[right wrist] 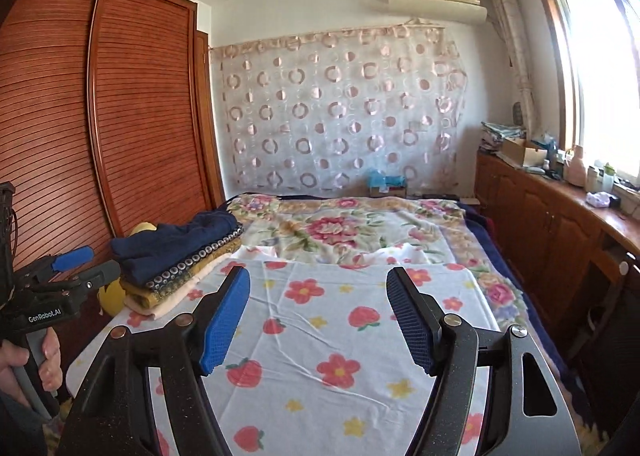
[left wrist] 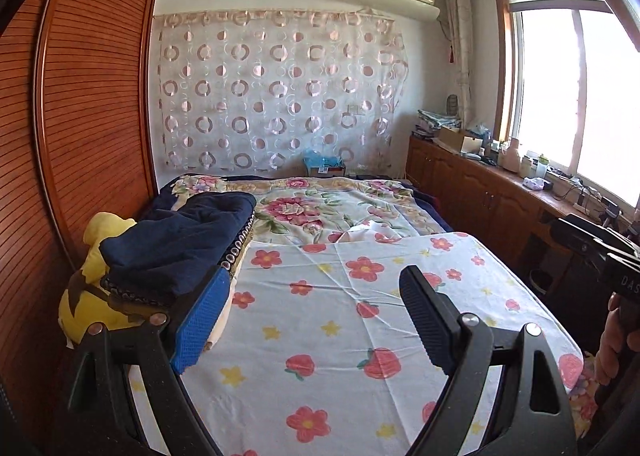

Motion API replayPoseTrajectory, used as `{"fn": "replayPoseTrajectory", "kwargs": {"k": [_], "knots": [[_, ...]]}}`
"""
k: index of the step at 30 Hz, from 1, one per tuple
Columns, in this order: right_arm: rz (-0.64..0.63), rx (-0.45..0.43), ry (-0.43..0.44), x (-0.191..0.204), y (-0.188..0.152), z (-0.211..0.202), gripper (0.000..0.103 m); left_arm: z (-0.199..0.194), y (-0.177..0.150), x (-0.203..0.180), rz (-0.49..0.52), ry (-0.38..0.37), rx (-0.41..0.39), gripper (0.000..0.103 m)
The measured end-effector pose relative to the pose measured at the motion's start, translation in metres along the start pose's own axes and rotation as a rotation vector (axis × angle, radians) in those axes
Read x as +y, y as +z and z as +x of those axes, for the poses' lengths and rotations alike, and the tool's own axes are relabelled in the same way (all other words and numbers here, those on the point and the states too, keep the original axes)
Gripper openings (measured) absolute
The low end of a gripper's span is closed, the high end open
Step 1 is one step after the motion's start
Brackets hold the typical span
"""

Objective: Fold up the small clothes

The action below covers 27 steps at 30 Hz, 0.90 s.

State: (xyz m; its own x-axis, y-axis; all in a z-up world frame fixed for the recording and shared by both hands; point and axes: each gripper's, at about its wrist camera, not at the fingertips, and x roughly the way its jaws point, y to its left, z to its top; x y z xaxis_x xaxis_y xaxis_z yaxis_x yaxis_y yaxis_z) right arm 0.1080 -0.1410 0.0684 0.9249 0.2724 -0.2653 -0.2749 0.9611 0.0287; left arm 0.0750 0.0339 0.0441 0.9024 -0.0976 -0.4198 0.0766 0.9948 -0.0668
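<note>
Between garments: left gripper (left wrist: 316,320) wide and empty, right gripper (right wrist: 318,320) wide, empty, both over the bare sheet (right wrist: 320,336). Folded stack (right wrist: 180,268) sits far-left. Next probably needs a fresh garment; none in view.

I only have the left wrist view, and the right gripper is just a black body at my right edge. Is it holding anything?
Observer: No. The right gripper is open and empty, pointing out over the flowered sheet.
Operator: My own finger hides the foot of the folded stack. What is at the bottom?
Observer: A cream piece lies lowest in the stack, under a mustard layer, with the navy garment on top.
</note>
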Motion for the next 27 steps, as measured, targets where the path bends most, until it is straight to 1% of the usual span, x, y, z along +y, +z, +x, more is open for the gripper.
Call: {"fn": "replayPoseTrajectory", "kwargs": {"k": [2,7,11,15,27], "knots": [[0.006,-0.004,0.000,0.004,-0.010,-0.013,0.073,-0.001,0.000,-0.003,0.001,-0.009,0.000,0.087],[0.012,-0.018,-0.010,0.004,-0.022,-0.026,0.073,-0.004,0.001,-0.007,0.018,0.005,-0.010,0.087],[0.014,-0.015,-0.009,0.009,-0.030,-0.027,0.073,-0.006,0.002,-0.007,0.020,0.009,-0.012,0.087],[0.014,-0.017,-0.014,0.011,-0.032,-0.025,0.073,-0.006,0.002,-0.007,0.020,0.010,-0.011,0.087],[0.025,-0.012,-0.014,-0.005,-0.032,-0.031,0.073,-0.015,0.005,-0.004,0.028,0.023,-0.033,0.087]]}}
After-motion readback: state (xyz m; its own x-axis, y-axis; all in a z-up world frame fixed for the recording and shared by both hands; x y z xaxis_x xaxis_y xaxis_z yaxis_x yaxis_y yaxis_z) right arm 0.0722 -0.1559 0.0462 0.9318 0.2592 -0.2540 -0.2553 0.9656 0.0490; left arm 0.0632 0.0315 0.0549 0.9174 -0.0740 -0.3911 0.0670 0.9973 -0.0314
